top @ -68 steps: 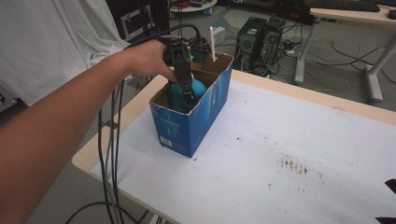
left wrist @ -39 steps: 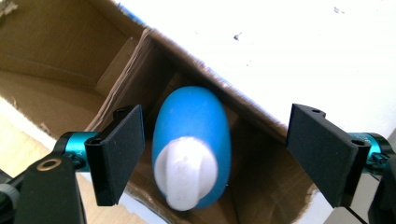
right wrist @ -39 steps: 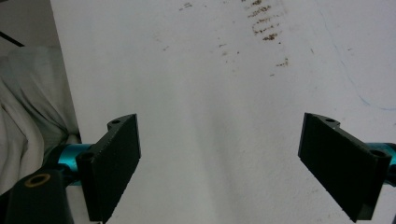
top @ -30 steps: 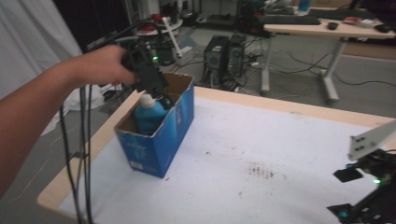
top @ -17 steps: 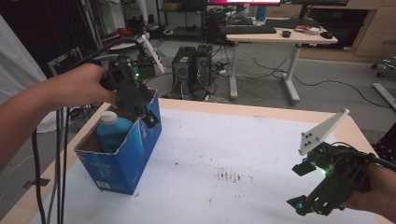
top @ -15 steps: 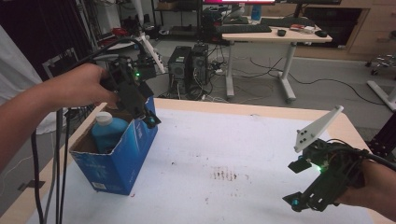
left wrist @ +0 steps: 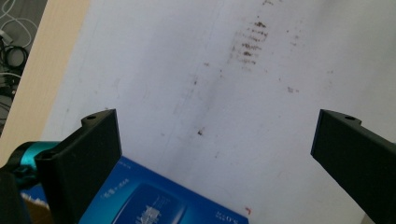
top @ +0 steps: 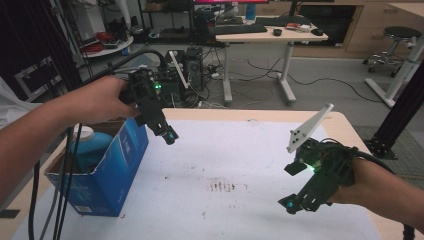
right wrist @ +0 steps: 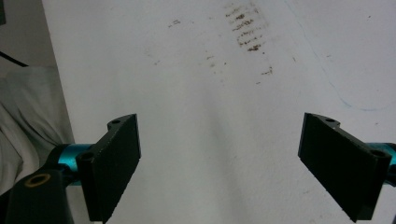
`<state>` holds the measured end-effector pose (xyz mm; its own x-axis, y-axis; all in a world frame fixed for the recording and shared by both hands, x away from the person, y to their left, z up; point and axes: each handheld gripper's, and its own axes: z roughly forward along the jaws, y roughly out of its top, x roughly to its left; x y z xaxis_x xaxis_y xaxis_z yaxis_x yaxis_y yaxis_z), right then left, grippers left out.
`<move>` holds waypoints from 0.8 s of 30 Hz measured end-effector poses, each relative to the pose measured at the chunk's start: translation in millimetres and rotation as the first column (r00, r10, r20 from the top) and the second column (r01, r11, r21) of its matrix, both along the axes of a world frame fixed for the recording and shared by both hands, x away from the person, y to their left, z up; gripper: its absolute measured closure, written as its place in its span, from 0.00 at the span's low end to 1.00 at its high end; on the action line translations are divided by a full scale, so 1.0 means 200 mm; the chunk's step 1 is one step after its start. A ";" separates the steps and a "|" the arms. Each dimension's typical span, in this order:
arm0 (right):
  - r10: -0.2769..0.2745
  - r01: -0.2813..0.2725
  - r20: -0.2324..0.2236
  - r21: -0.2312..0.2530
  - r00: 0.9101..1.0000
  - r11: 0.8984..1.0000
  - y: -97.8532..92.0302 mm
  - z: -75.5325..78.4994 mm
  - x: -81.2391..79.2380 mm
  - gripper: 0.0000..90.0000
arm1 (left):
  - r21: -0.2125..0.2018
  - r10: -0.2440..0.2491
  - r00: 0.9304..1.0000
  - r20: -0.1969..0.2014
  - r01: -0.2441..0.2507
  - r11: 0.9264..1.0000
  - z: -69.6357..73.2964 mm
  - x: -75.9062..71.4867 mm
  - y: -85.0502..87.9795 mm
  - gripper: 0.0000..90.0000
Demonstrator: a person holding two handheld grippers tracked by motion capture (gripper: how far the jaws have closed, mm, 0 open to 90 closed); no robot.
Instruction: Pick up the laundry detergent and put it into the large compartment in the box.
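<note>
A white table [top: 240, 165] w/ a tan edge has brown spots [top: 222, 186] on it. Same spots sit far past the fingers in both gripper views. Behind: a desk [top: 270, 35] w/ a keyboard [top: 237, 28] & mouse [top: 276, 32], a stool [top: 400, 34] at the right, cables [top: 260, 67] on the floor.

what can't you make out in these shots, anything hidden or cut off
- Blue bottle, high view: its lower part is hidden by the walls of the blue box; its label cannot be seen.
- Print on the blue box, left gripper view: cut off by the bottom edge and too blurred to read.
- Right gripper, high view: too small and dark to tell the jaws apart; the right gripper view shows them open.
</note>
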<state>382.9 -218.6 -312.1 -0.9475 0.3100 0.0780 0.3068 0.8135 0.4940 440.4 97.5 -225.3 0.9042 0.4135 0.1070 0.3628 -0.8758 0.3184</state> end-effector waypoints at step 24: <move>-0.020 0.020 -0.008 0.003 1.000 1.000 -0.01 0.00 0.05 0.13 | 0.087 -0.127 0.986 -0.111 0.136 0.987 -0.25 0.10 -0.43 0.02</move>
<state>392.9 -221.1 -312.5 -0.9404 0.3289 0.0867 0.3273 0.8057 0.4938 461.1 11.0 -276.2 0.9583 0.2829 0.0412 0.2696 -0.9423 0.1986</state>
